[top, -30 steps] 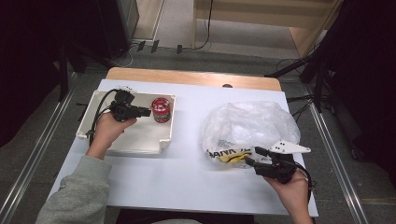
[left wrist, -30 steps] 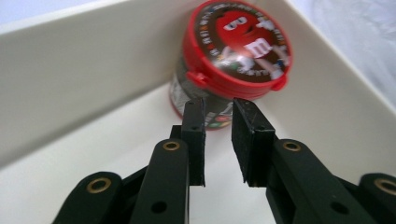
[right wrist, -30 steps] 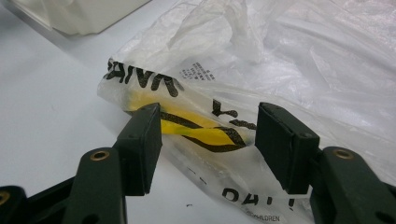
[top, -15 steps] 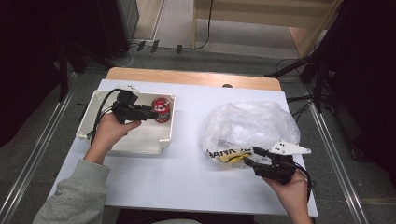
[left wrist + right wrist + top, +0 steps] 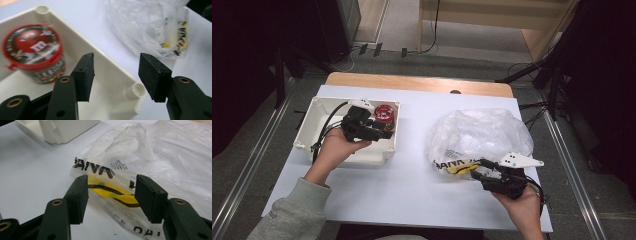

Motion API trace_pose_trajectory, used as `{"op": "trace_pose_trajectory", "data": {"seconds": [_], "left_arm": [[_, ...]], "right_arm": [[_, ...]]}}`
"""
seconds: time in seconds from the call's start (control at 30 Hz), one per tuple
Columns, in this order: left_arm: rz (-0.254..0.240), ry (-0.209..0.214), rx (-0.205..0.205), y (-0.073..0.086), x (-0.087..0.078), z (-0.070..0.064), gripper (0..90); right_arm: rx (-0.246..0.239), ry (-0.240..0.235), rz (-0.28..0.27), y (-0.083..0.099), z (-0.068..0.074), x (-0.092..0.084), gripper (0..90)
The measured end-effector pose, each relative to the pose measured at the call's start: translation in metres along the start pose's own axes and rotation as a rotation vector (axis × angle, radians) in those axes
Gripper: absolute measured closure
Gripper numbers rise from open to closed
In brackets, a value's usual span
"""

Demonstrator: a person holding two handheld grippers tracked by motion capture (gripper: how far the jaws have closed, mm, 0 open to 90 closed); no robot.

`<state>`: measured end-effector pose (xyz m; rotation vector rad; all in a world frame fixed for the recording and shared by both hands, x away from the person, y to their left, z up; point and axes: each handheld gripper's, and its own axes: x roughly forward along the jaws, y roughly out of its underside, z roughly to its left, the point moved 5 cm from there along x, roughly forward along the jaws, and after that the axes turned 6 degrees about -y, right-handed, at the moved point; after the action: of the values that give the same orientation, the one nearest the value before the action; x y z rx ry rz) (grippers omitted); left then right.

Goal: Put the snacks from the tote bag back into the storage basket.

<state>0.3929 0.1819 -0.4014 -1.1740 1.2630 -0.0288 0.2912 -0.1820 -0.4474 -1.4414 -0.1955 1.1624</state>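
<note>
While one red tub [image 5: 383,114] sits in one white tray [image 5: 312,127], both grippers gape: left gripper [image 5: 384,134] just released, right gripper [image 5: 478,169] astride one bag [image 5: 482,132].

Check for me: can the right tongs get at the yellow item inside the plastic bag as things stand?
Probably not directly. The right tongs stand open right at the yellow item, but the plastic bag film covers it, so they would pinch it through plastic.

Lighting: even overhead light on my white table [image 5: 412,190]; the floor and far corners left and right fall into near-black. Shadows: soft, short, close under my hands. Glare: mild sheen on the plastic bag [image 5: 479,132]. Focus: my left claw's view renders the red-lidded candy tub [image 5: 33,52] blurred and the bag soft; my right claw's view is sharp near, hazier far.
</note>
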Motion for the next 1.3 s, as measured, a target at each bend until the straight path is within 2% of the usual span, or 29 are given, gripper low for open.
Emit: {"op": "trace_pose_trajectory", "data": {"seconds": [0.23,0.47,0.73,1.3], "left_arm": [[-0.006,0.043,0.04,0.0,0.005,-0.025,43.9],[0.001,0.058,0.088,0.002,0.012,-0.046,43.6],[0.024,0.074,0.132,0.007,0.022,-0.062,43.4],[0.033,0.115,0.181,0.011,0.035,-0.088,43.0]], "right_arm": [[-0.004,-0.006,0.001,-0.001,0.002,0.002,45.9],[-0.005,-0.008,0.005,-0.001,0.003,0.003,45.5],[-0.009,-0.014,0.011,-0.001,0.005,0.006,45.0],[-0.019,-0.023,0.018,-0.001,0.01,0.009,44.8]]}}
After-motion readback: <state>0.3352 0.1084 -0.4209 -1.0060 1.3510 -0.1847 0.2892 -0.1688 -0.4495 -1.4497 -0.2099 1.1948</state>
